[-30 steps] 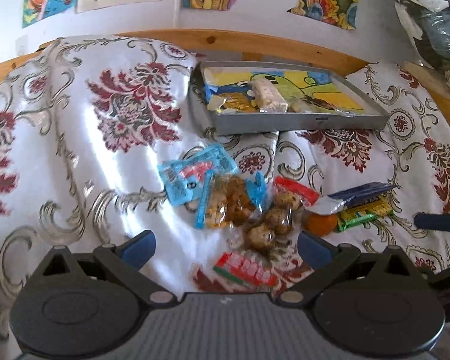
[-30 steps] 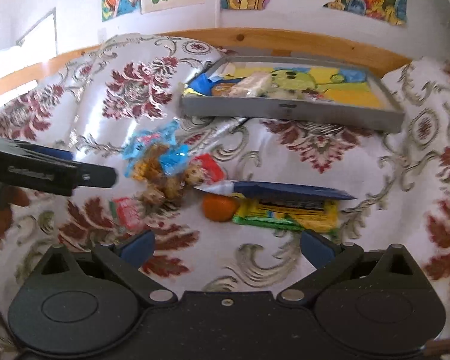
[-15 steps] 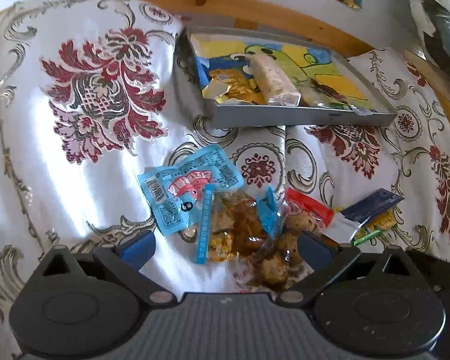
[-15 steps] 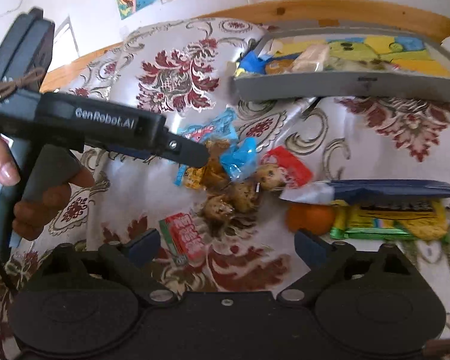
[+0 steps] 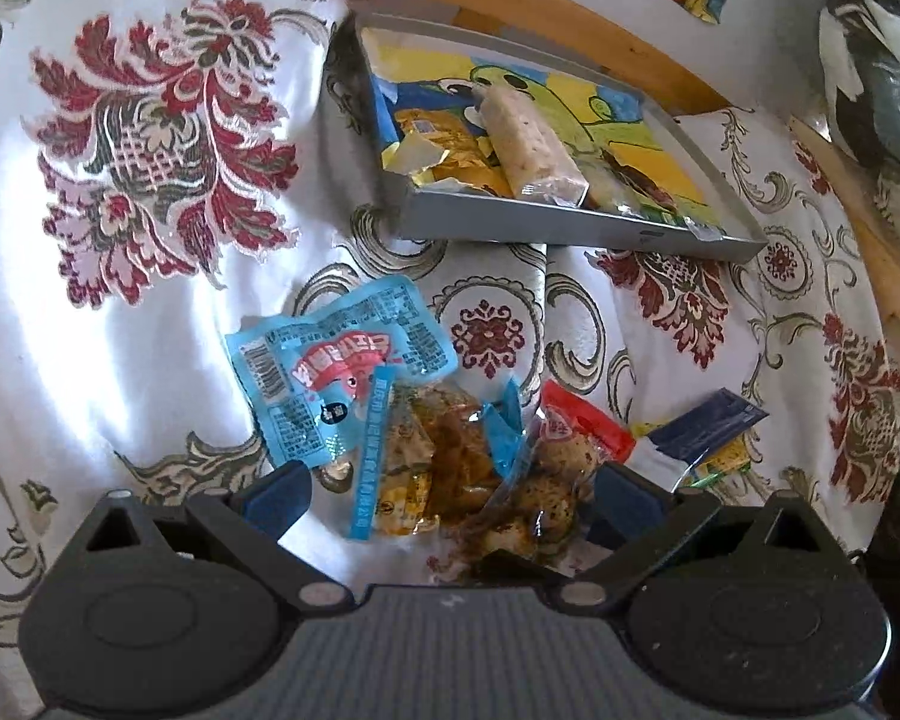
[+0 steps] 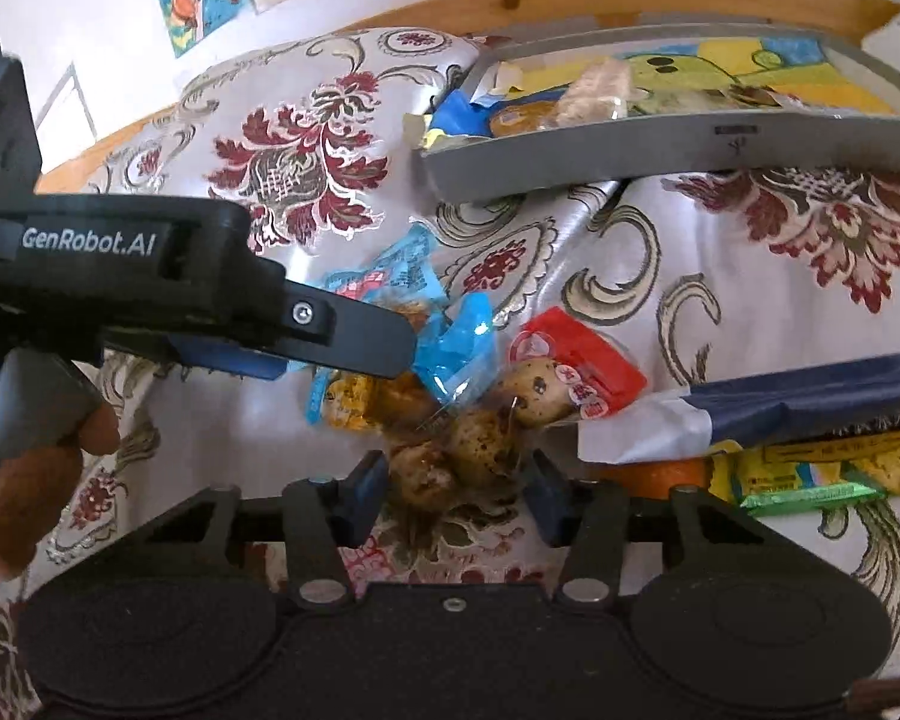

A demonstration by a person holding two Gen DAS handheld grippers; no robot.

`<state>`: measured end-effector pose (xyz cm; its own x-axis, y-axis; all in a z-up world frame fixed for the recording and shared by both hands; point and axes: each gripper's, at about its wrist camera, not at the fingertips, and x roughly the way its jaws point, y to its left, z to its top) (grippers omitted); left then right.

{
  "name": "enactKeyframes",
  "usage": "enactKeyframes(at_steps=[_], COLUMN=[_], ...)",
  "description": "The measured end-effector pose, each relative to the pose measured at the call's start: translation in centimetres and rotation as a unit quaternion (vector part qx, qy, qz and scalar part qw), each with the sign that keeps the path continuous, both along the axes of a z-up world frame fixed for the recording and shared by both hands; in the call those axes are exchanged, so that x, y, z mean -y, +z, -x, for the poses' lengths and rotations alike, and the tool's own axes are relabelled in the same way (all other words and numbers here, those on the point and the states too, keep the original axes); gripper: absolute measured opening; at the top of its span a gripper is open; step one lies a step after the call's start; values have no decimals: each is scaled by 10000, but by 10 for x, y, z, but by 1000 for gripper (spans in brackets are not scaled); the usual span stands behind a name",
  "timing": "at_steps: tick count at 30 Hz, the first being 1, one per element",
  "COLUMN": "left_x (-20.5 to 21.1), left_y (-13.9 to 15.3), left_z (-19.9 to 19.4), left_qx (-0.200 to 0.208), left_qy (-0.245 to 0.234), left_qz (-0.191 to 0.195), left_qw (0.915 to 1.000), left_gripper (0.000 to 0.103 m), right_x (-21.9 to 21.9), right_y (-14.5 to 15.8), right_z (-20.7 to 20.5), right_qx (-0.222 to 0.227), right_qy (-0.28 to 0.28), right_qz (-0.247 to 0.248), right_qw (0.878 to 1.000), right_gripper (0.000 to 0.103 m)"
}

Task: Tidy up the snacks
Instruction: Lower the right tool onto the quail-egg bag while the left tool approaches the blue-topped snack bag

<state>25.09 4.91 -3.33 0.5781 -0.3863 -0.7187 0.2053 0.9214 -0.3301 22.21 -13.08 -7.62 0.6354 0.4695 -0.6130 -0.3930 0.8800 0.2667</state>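
Left gripper [image 5: 447, 492] held wide over snack pile [image 5: 450, 456] on floral cloth [image 5: 150, 180], right gripper [image 6: 453, 495] half-closed around clear egg packet [image 6: 450, 456], not yet clamped, grey tray [image 6: 660, 150] seen behind with snacks inside.

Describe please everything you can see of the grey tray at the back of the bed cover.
The grey tray is a shallow rectangle with low, plain walls that look like painted metal or stiff board; a small dark mark sits on the near wall. Its floor is covered by a bright cartoon picture in yellow, green and blue. It rests slightly tilted on the flowered cloth, close to a wooden rail. Inside lie a pale snack bar in clear wrap, a yellow packet and some smaller wrappers. No gripper touches it.
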Motion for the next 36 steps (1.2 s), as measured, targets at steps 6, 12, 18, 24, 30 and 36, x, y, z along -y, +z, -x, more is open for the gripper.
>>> enactKeyframes(at_steps=[6, 12, 18, 24, 30, 36], left_x=[0, 6, 23, 32, 36, 34], left_y=[-4, -11, -7, 6, 17, 24], left_z=[-4, -1, 7, 10, 8, 9], left_qx=[-184, -366, -199, 396, 761, 973], left_qy=[-99, -112, -503, -1160, -1569, -1833], left_qz=[185, 276, -318, -1599, -2378, -2720], left_qw=[9996, 9989, 9980, 9795, 9555, 9397], left_gripper=[95, 93, 95, 97, 97, 98], right_x=[20, 52, 66, 52, 17, 11], right_y=[6, 15, 10, 8, -1, -7], right_z=[9, 18, 23, 24, 8, 3], right_qx=[20, 20, -246, -271, -217, -120], right_qy=[-20, -238, -13, 118, 91, 104], right_qz=[-78, -157, -420, -511, -199, -159], right_qw=[10000, 9996, 9988, 9983, 9995, 9997], right_gripper=[39, 6, 23, 60, 70, 39])
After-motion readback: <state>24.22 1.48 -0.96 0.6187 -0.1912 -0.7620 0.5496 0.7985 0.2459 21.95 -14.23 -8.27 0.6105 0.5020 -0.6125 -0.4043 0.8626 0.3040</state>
